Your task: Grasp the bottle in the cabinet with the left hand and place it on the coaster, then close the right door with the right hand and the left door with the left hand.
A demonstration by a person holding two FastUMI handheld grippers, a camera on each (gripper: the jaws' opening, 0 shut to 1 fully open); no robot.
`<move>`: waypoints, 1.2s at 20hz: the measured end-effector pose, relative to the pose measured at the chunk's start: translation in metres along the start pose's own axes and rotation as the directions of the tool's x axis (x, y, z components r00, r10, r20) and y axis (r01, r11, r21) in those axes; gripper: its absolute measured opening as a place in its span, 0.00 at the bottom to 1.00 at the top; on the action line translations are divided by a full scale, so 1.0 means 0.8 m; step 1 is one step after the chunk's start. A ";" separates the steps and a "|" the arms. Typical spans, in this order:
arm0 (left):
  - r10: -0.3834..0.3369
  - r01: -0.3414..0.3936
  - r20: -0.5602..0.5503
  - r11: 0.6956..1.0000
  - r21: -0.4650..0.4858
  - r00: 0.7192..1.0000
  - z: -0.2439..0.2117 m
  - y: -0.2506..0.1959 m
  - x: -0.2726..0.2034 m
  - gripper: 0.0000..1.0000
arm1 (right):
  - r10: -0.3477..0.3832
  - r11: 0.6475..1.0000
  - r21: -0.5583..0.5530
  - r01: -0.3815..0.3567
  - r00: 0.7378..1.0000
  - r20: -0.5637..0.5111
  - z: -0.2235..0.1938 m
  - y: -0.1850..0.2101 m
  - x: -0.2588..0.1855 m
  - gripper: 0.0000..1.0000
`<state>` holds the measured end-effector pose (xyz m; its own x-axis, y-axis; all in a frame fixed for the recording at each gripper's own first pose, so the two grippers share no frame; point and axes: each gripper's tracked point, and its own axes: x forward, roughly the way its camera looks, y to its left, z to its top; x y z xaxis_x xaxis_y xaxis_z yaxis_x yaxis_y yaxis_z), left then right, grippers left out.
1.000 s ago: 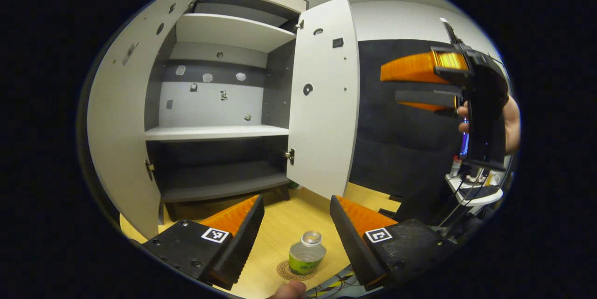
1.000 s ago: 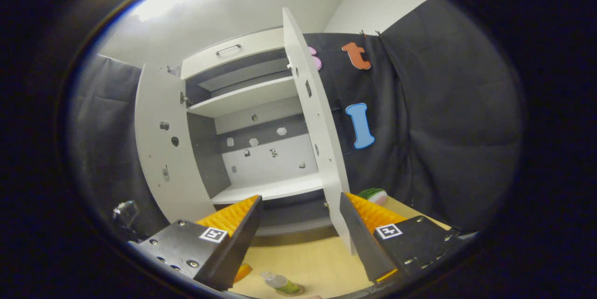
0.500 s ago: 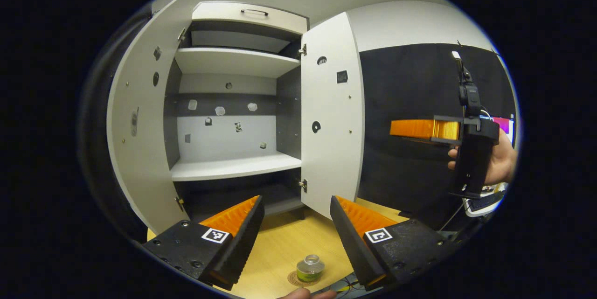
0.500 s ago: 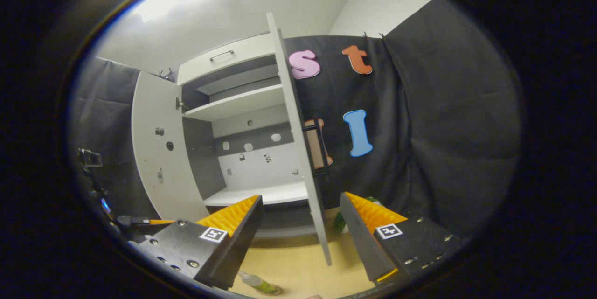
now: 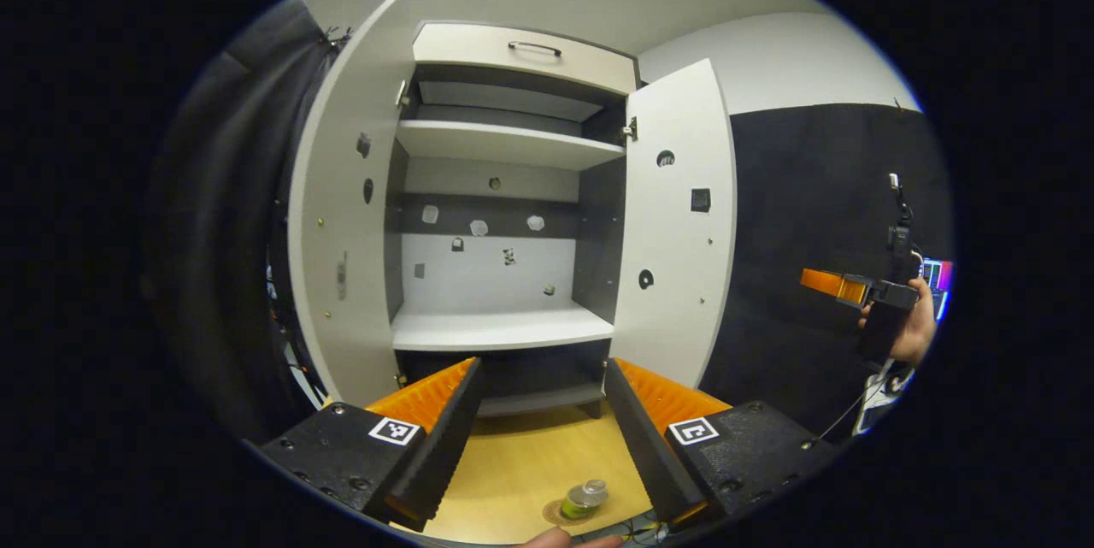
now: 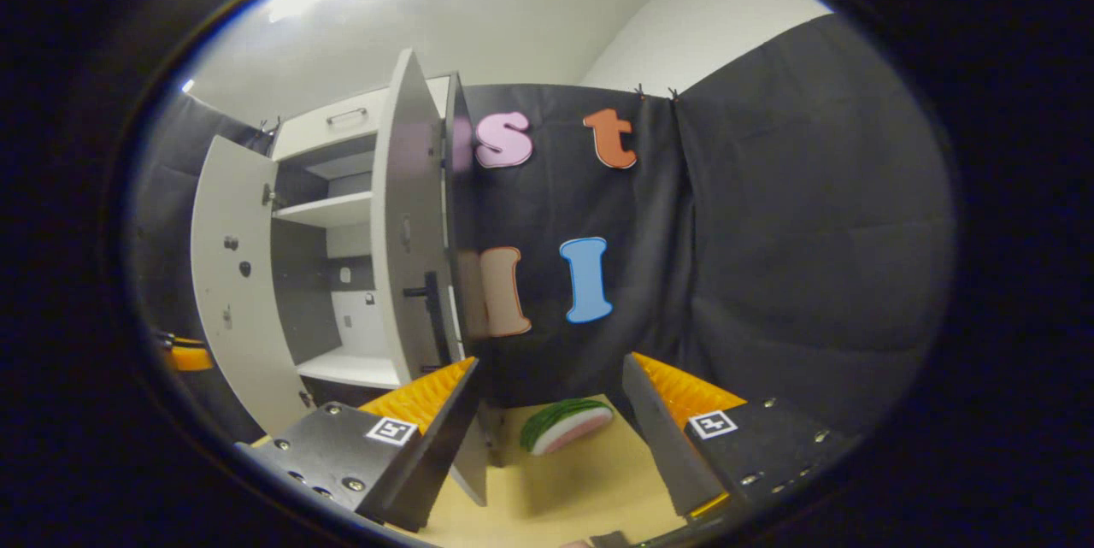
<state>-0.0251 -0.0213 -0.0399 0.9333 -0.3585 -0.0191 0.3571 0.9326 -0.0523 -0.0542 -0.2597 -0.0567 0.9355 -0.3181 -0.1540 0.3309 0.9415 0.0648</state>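
Observation:
A small clear bottle [image 5: 585, 497] with a green label stands on the round coaster [image 5: 557, 515] on the wooden table. My left gripper [image 5: 543, 370] hangs open well above and behind it, holding nothing and facing the open cabinet [image 5: 500, 330]. The left door [image 5: 346, 215] and the right door [image 5: 675, 232] both stand wide. The right gripper [image 5: 833, 283] shows far right, held by a hand [image 5: 913, 334]. In the right gripper view my right gripper [image 6: 551, 368] is open and sits beyond the right door [image 6: 410, 232], facing its outer side and dark handle [image 6: 432, 309].
A watermelon-slice toy [image 6: 566, 427] lies on the table beside the black cloth wall. The cabinet's white shelves [image 5: 504, 142] are bare. The left door [image 6: 231, 274] and the other gripper [image 6: 184, 354] show at the left. A fingertip [image 5: 547, 539] shows at the bottom edge.
My left gripper has pulled up and back from the bottle, which now looks smaller. My right gripper has swung right, around the right door's edge to its outer side.

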 end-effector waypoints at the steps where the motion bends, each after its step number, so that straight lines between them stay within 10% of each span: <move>1: 0.020 -0.020 0.015 1.000 0.015 1.000 0.006 0.006 -0.007 0.90 | -0.015 1.000 -0.017 0.016 1.000 0.011 0.005 -0.016 0.006 0.95; 9: 0.132 -0.131 -0.007 0.988 0.086 0.991 0.018 0.031 -0.059 0.90 | 0.062 0.993 -0.101 -0.057 0.997 0.041 0.028 -0.015 0.079 0.99; 18: 0.159 -0.156 -0.013 0.979 0.128 0.987 0.010 0.049 -0.082 0.90 | 0.289 0.957 0.021 -0.289 0.957 0.005 0.015 0.126 0.145 0.99; 24: 0.148 -0.152 0.042 0.982 0.111 0.988 0.033 0.040 -0.096 0.90 | 0.285 0.950 -0.122 -0.287 0.958 -0.028 0.014 0.169 0.133 0.86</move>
<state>-0.0840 0.0374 -0.0134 0.9767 -0.2141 0.0155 0.2127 0.9751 0.0626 0.0914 -0.1678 -0.0529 0.9871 -0.0328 -0.1569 0.0309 0.9994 -0.0145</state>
